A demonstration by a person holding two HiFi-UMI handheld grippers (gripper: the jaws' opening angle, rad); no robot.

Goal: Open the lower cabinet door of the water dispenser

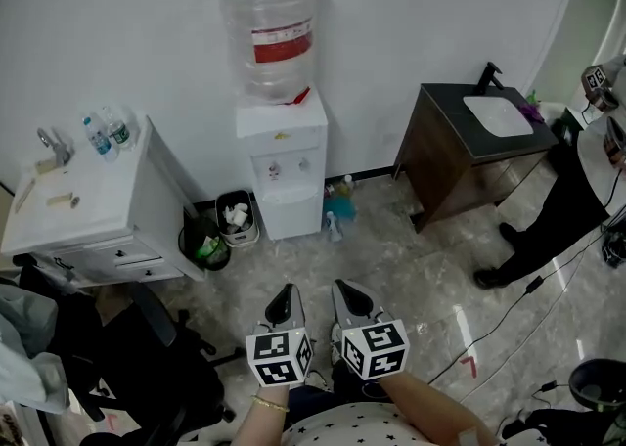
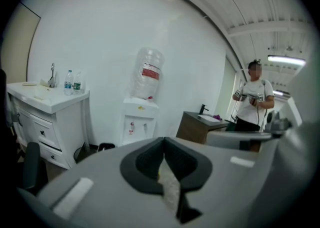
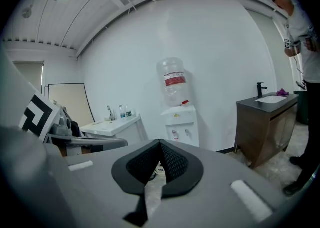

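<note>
**A:** Head view first. Where is the water dispenser (image 1: 282, 165)?

**B:** Against the white wall, well beyond the fingertips. It is almost straight ahead of the left gripper (image 1: 286, 289) and a little left of where the right gripper (image 1: 343, 287) points. Bare floor (image 1: 391, 268) lies between.

**A:** How does it look?

**B:** It is a white upright box with a clear, red-labelled bottle (image 1: 271, 33) upturned on top. Two taps (image 1: 289, 167) sit on its front. The lower cabinet door (image 1: 290, 214) under them is a plain white panel and seems to be closed.

**A:** Anything beside it?

**B:** A waste bin (image 1: 237, 217) stands just to its left, also far beyond the fingers.

**A:** And the grippers themselves?

**B:** They are side by side and near each other, both tilted down toward the floor.

**A:** Left gripper view?

**B:** Its fingers are pressed together at the tips with nothing between them. The dispenser shows above and slightly left of the tips, well apart. A white vanity (image 2: 45, 99) stands farther left, and a dark vanity (image 2: 200, 127) and a person (image 2: 252, 102) stand to the right.

**A:** Can you make out the door there?

**B:** Only as a white front below the taps. Any handle is too small to tell.

**A:** Right gripper view?

**B:** The fingers are clenched on each other and empty. The dispenser rises above and a touch right of the tips, well apart, with its lower part partly hidden behind the gripper's body.
</note>
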